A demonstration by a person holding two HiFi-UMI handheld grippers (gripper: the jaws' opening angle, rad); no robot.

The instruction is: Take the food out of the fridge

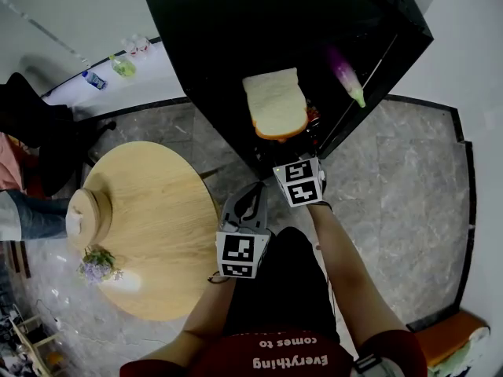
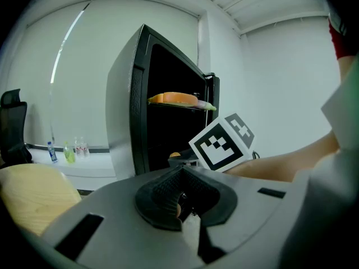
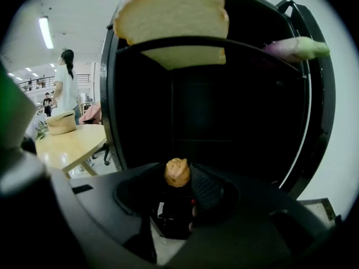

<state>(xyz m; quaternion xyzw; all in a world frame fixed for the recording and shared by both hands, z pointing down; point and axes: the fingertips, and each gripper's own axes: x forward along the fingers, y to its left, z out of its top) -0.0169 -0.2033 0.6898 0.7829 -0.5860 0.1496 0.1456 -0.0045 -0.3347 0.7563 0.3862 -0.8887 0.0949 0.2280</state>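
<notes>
The black fridge (image 1: 220,22) stands open in front of me. A slice of bread (image 1: 275,104) lies on its upper shelf, also in the right gripper view (image 3: 174,21). A purple and green vegetable (image 1: 350,77) lies at the right of that shelf. My right gripper (image 1: 305,154) reaches into the lower part of the fridge. A small round brown piece of food (image 3: 177,172) sits between its jaws, against the right pad (image 3: 206,190); the left pad is lost in the dark. My left gripper (image 1: 253,193) hangs back outside the fridge, shut and empty (image 2: 180,198).
A round wooden table (image 1: 157,210) is to my left, with a straw hat (image 1: 88,210) and a small bunch of flowers (image 1: 97,267) on it. Bottles (image 1: 122,65) stand on a white ledge beyond. A black chair (image 1: 31,108) and a seated person (image 1: 16,210) are at far left.
</notes>
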